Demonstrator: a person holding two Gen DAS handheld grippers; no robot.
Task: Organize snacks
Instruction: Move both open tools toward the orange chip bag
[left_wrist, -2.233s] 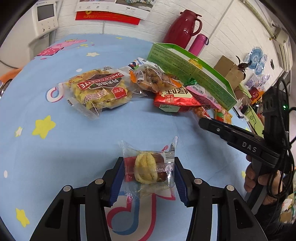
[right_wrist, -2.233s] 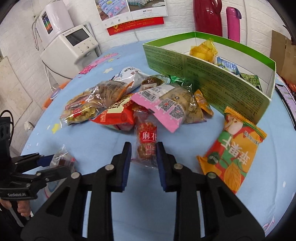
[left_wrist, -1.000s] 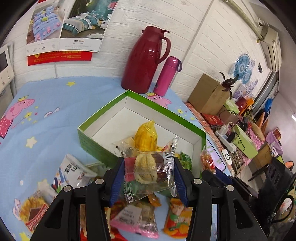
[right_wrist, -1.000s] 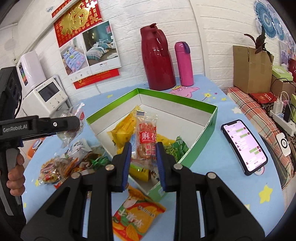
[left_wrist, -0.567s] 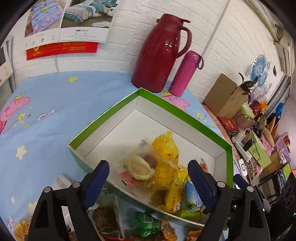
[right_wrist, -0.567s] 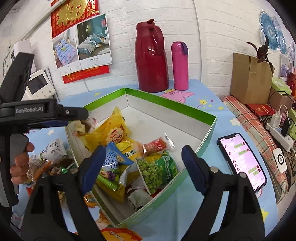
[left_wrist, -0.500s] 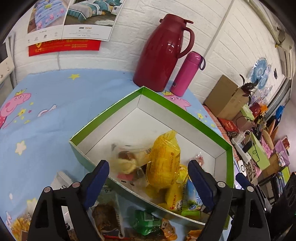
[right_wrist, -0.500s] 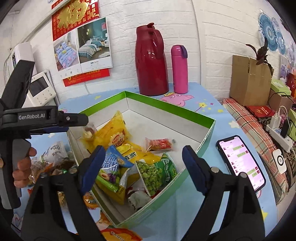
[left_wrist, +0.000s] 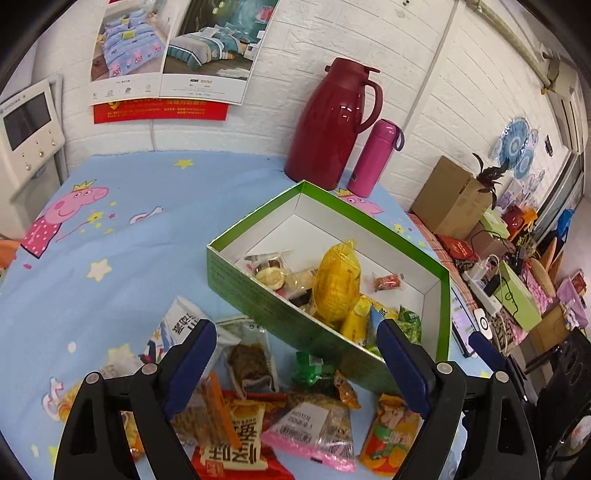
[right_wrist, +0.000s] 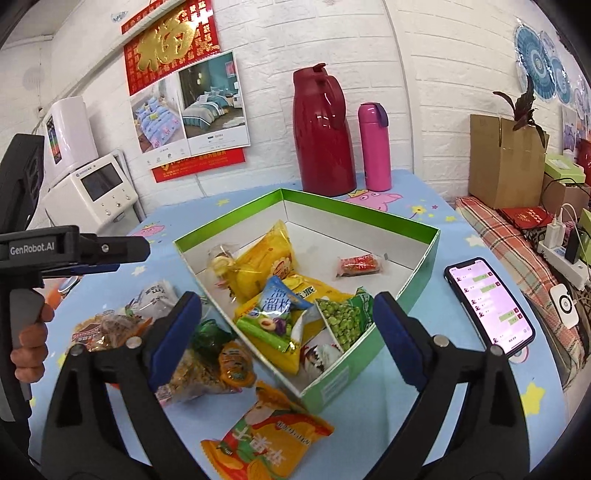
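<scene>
A green box with a white inside (left_wrist: 258, 291) (right_wrist: 340, 380) stands on the blue tablecloth and holds several snacks. Among them are a clear-wrapped pastry (left_wrist: 271, 275) (right_wrist: 221, 262), a small red snack (left_wrist: 386, 282) (right_wrist: 358, 266) and a yellow bag (left_wrist: 338, 282) (right_wrist: 266, 258). My left gripper (left_wrist: 291, 332) is open and empty, above the loose pile in front of the box. That pile includes a red bag (left_wrist: 232, 450) and an orange bag (left_wrist: 391, 439) (right_wrist: 266, 439). My right gripper (right_wrist: 288, 302) is open and empty over the box's near corner.
A red jug (left_wrist: 332, 125) and a pink bottle (left_wrist: 376, 155) stand behind the box by the wall. A phone (right_wrist: 487, 302) lies right of the box near the table edge. A white appliance (right_wrist: 92, 188) sits at the back left. A hand (right_wrist: 29, 343) holds the left tool.
Both grippers carried their snacks over the box and opened: the clear-wrapped pastry and the small red snack now lie inside. Both have since drawn back slightly.
</scene>
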